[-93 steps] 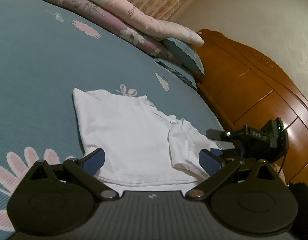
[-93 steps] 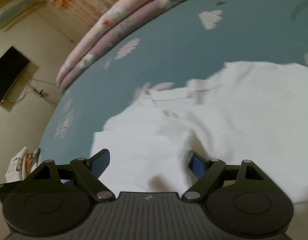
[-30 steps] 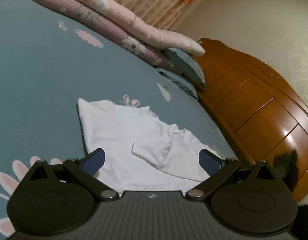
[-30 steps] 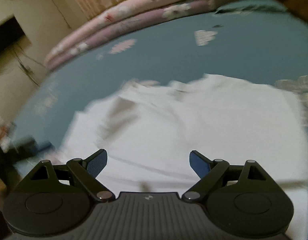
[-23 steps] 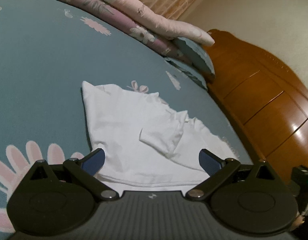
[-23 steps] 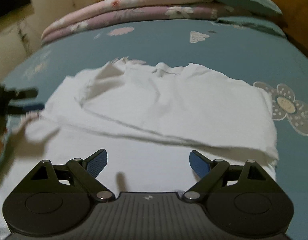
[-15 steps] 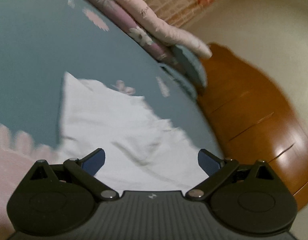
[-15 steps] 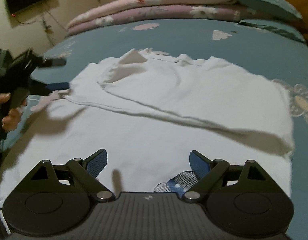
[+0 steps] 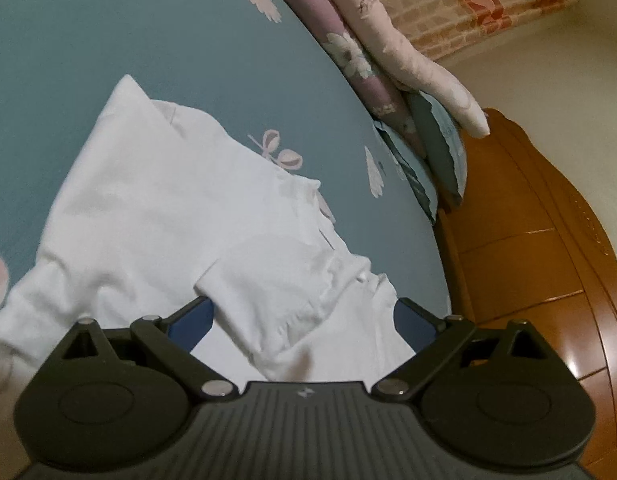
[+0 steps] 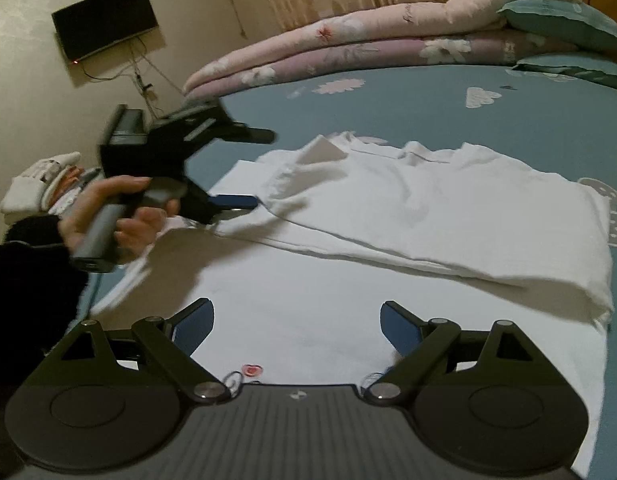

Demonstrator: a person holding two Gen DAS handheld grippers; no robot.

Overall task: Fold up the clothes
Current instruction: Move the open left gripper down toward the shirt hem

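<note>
A white shirt (image 10: 388,240) lies spread on the teal flowered bed sheet (image 10: 508,120), its far part folded over in a long crease. In the left wrist view the shirt (image 9: 156,216) has a sleeve (image 9: 276,280) folded inward, and this sleeve lies between the fingers of my open left gripper (image 9: 302,320). The right wrist view shows a person's hand (image 10: 112,216) holding that left gripper (image 10: 260,168) at the shirt's left edge, jaws spread. My right gripper (image 10: 296,326) hovers open over the shirt's near hem with nothing in it.
Pink and purple folded quilts (image 10: 368,40) and teal pillows (image 10: 560,20) line the far side of the bed. A wooden headboard (image 9: 528,240) stands to the right. Folded clothes (image 10: 40,184) are stacked off the bed's left side, under a wall-mounted TV (image 10: 104,20).
My left gripper has dropped closer to the shirt, so the folded sleeve now sits between its fingers. My right gripper has drawn back toward the hem, staying open.
</note>
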